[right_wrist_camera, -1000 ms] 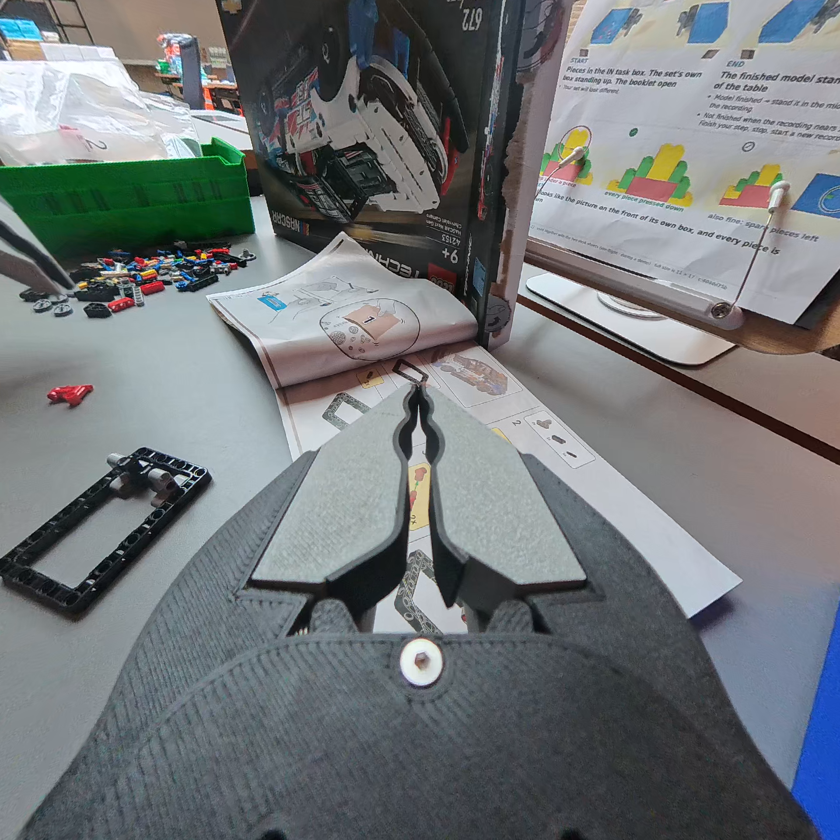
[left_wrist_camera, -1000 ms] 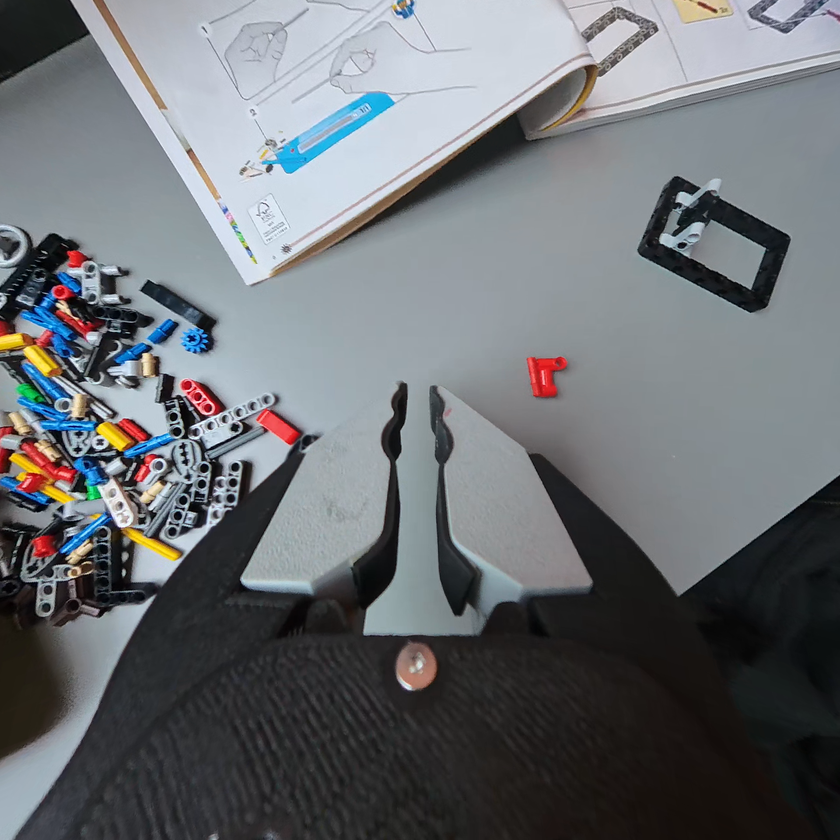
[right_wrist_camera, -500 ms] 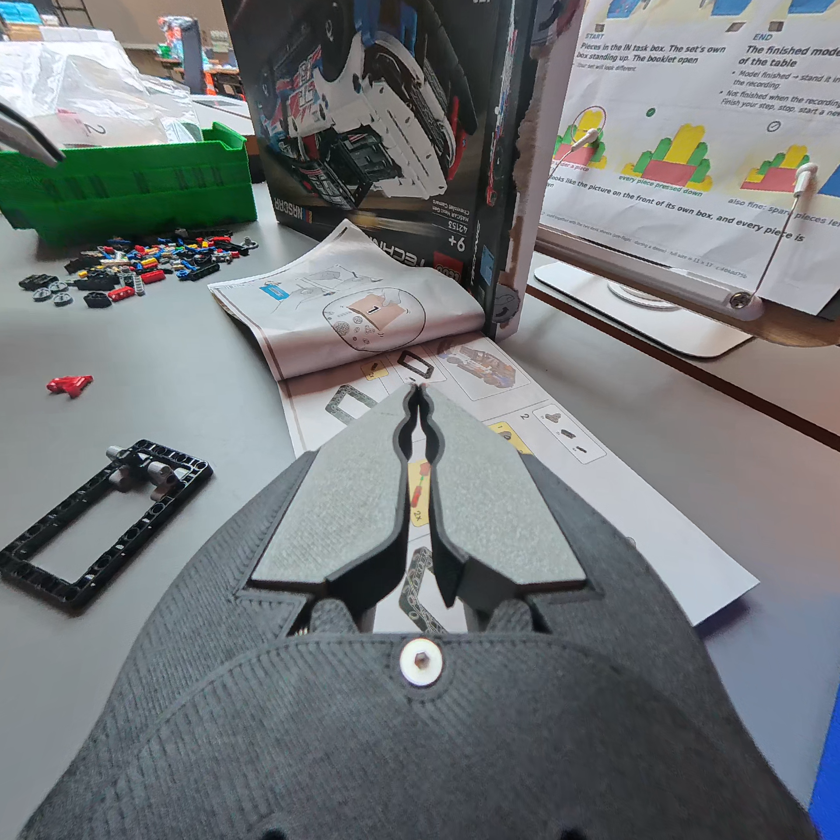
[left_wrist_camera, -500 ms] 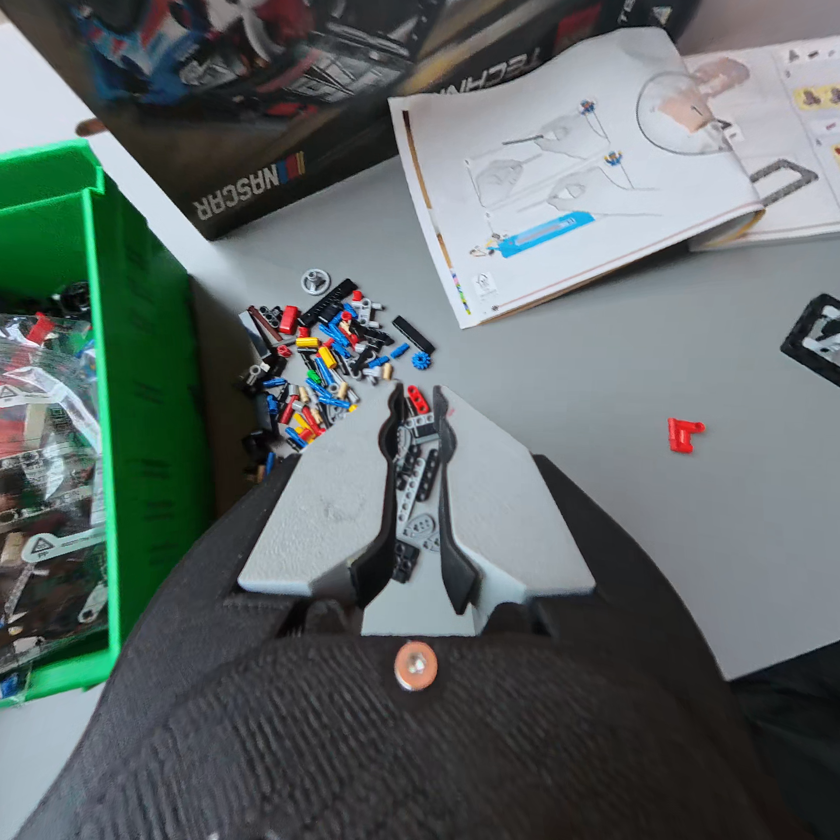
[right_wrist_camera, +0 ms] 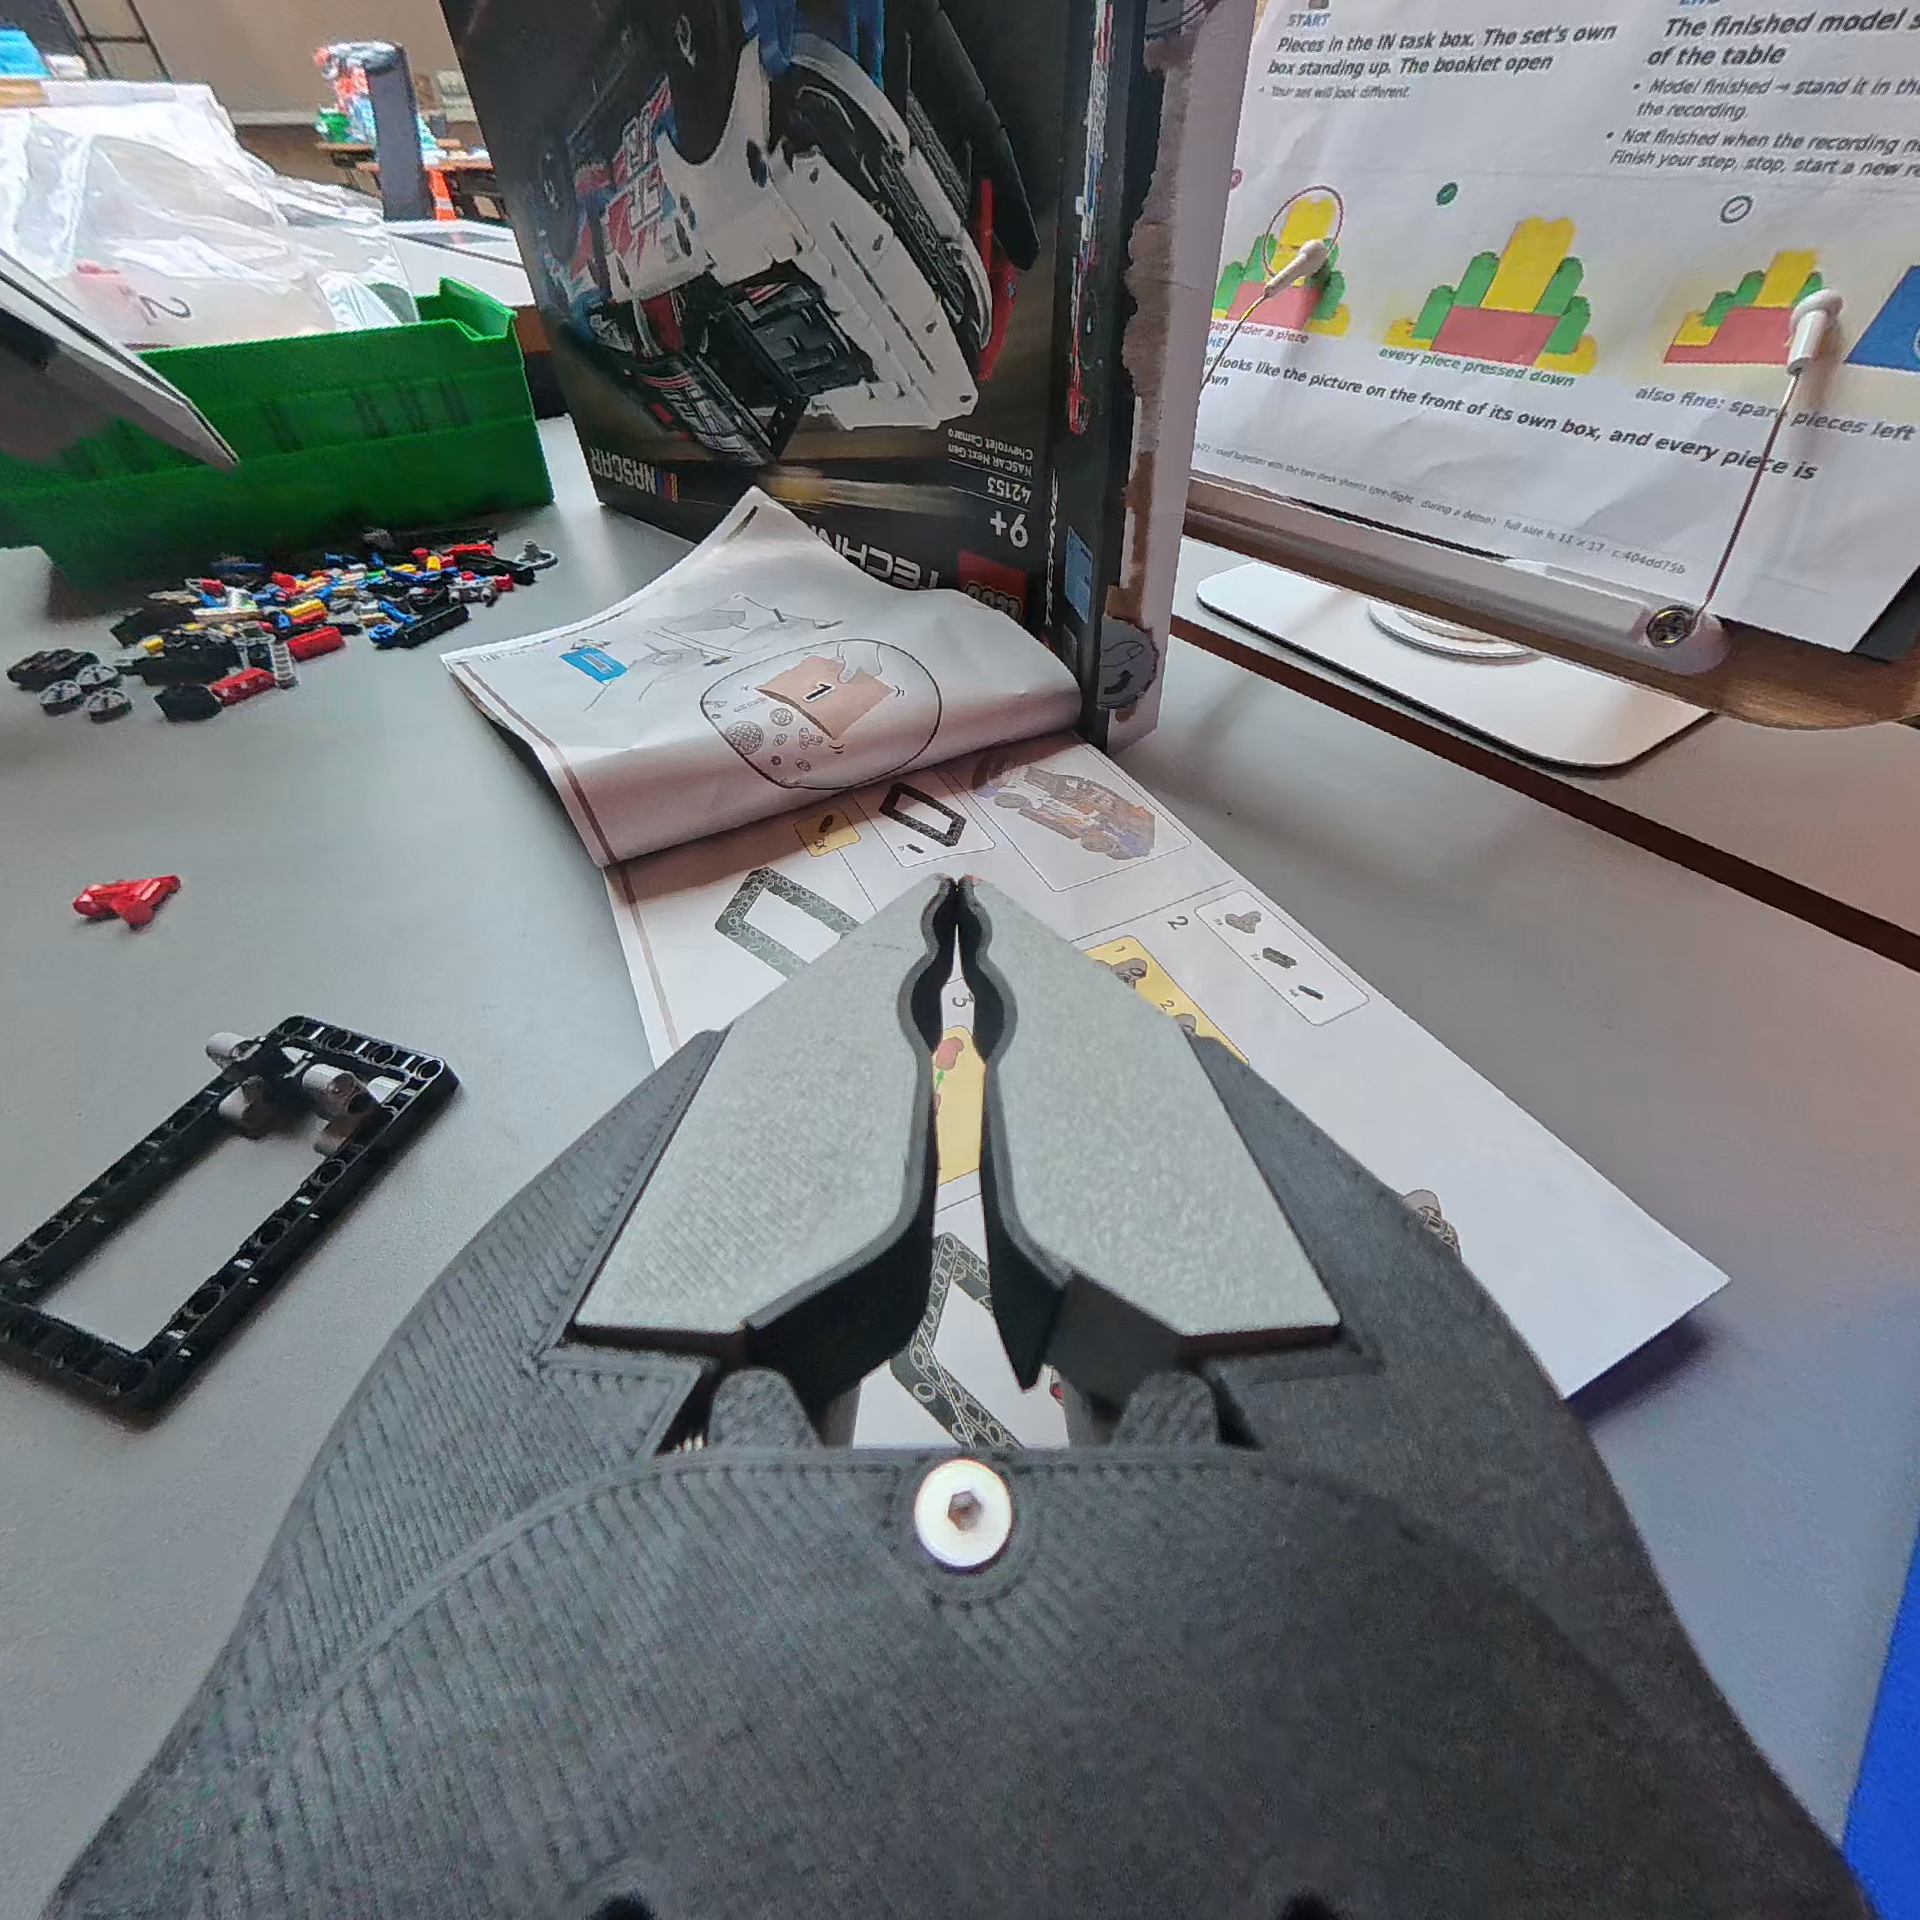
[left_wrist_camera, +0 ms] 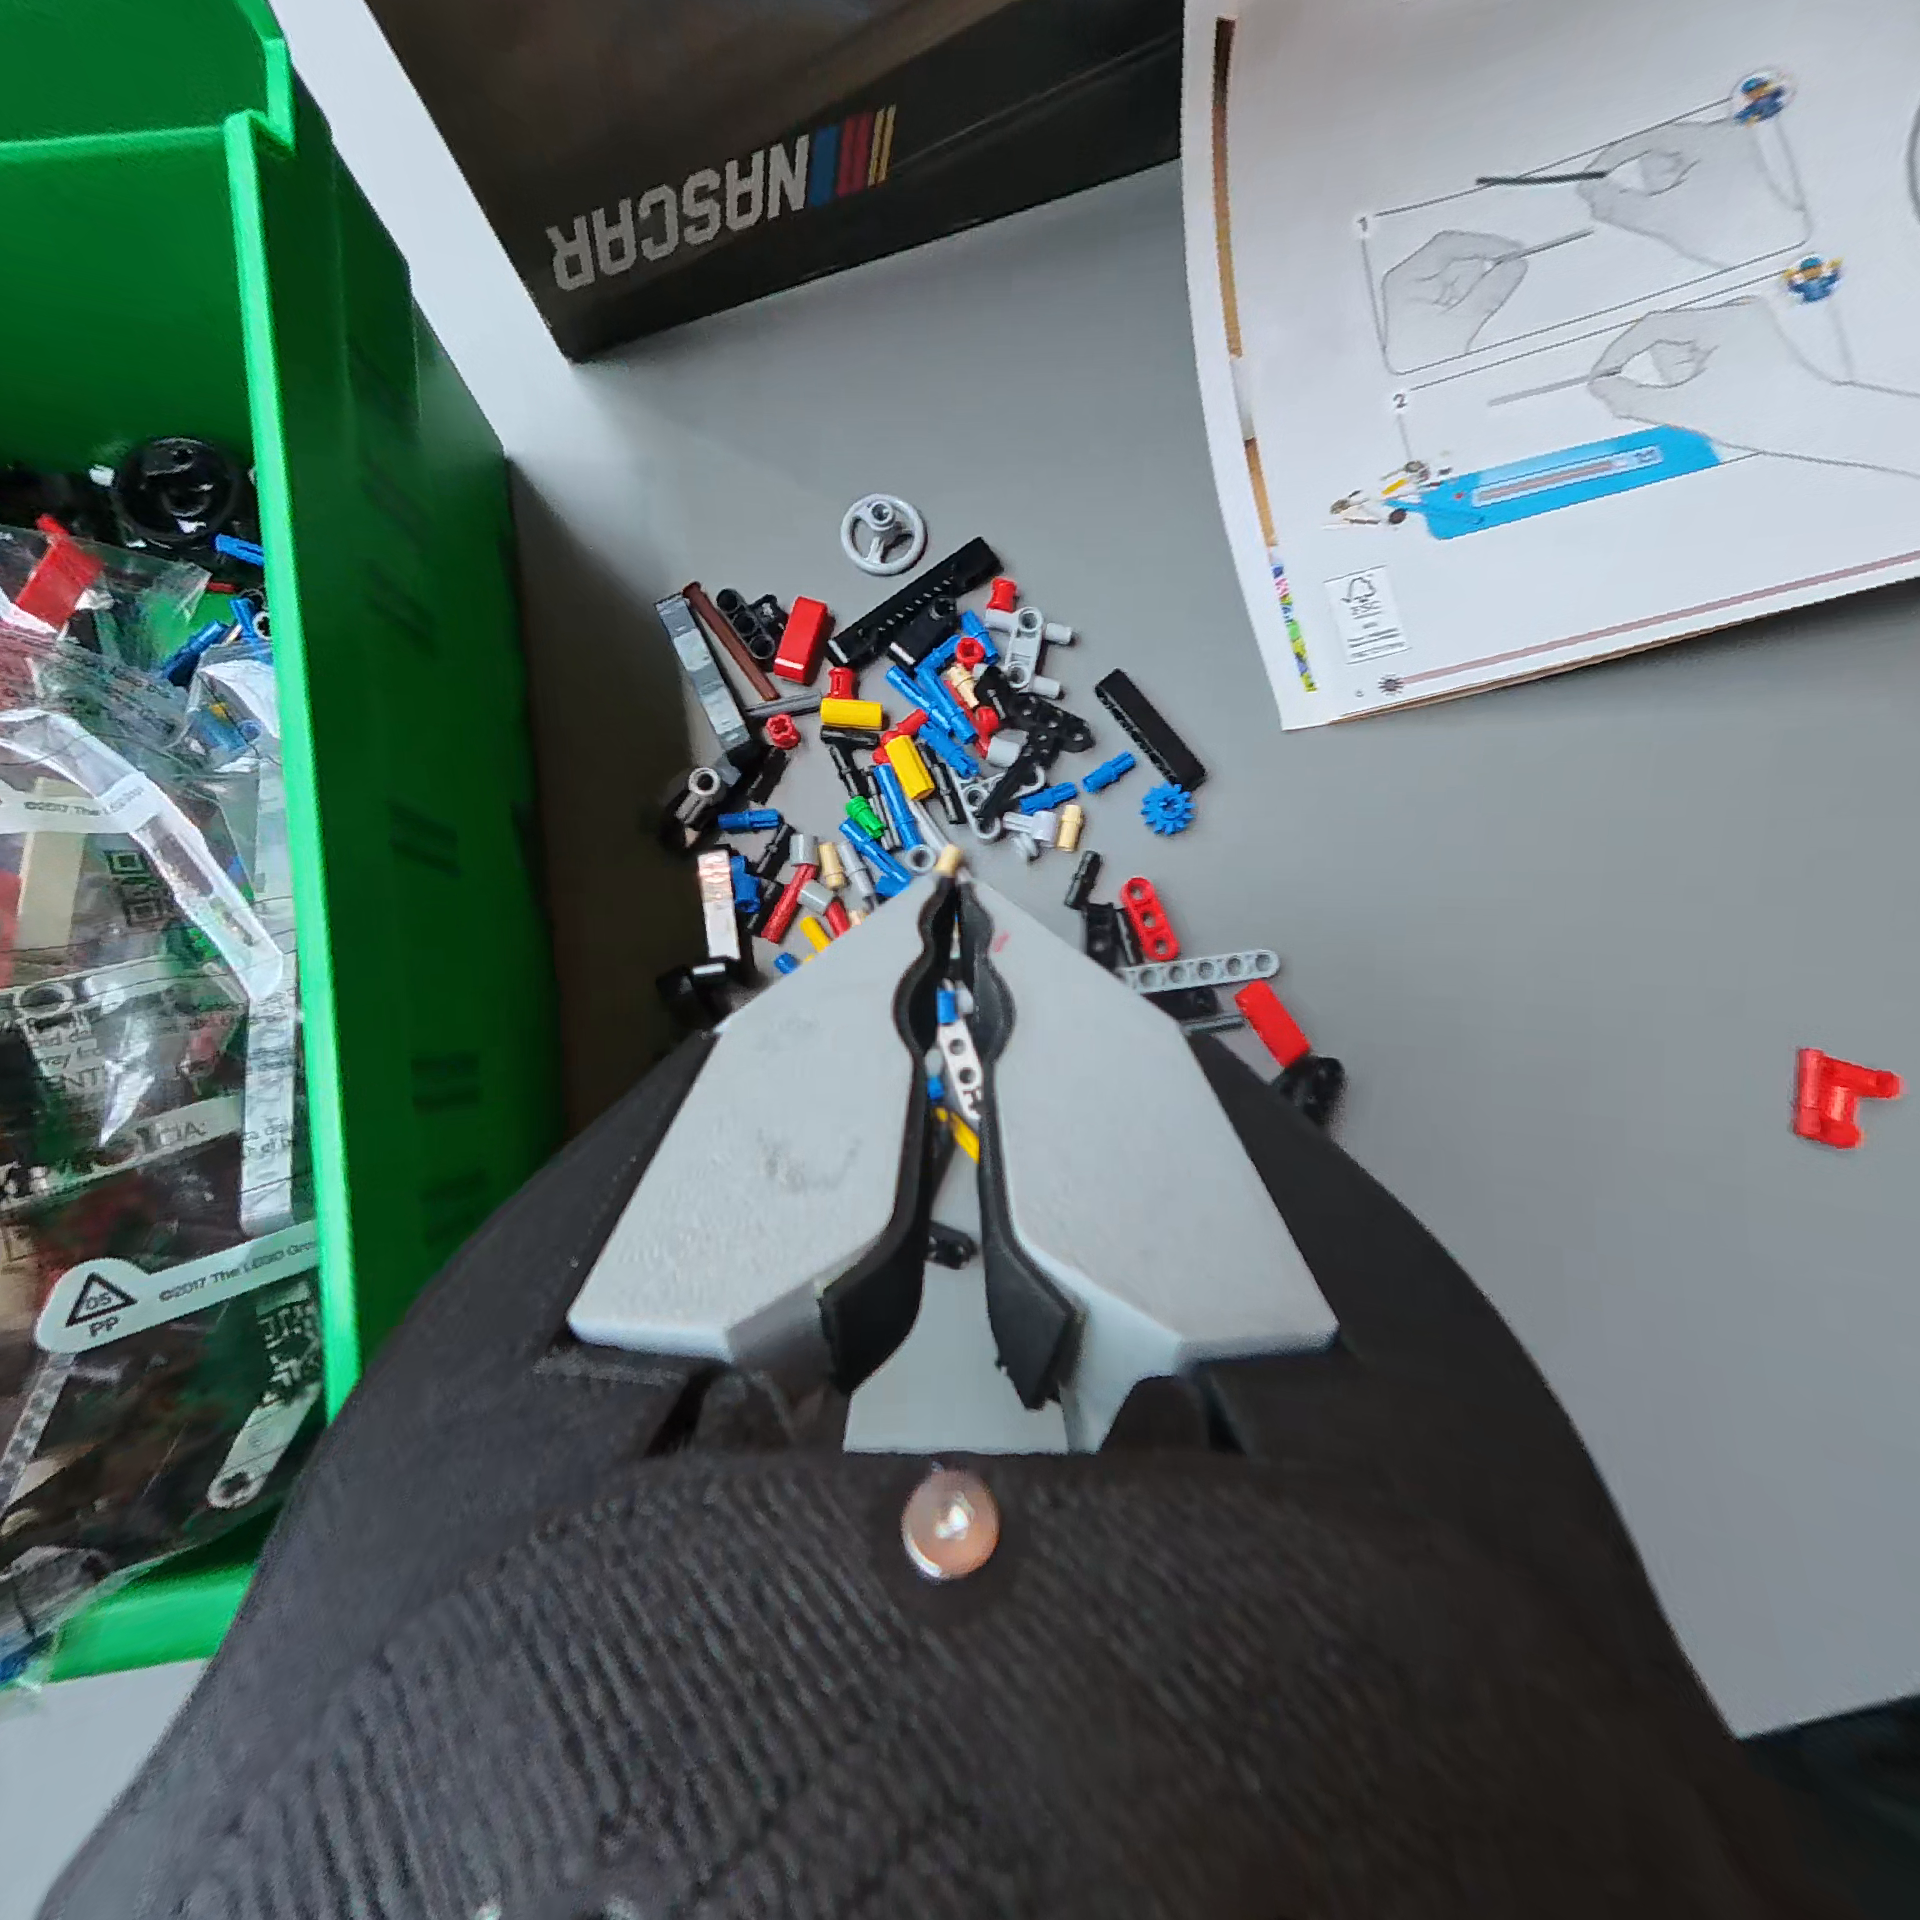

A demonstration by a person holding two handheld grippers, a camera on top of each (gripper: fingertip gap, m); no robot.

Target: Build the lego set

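Left wrist view: left tool (left_wrist_camera: 957, 883) hangs nearly closed, empty, above the scattered multicoloured plastic lego pieces (left_wrist_camera: 914, 748); right tool (right_wrist_camera: 957, 885), tips together, sits over the open paper instruction booklet (right_wrist_camera: 1226, 997).

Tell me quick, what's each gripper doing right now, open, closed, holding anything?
Left gripper: closed over the loose piece pile; a grip cannot be told.
Right gripper: closed, empty, above the booklet.

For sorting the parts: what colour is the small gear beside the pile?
Blue gear; clearest in the left wrist view.
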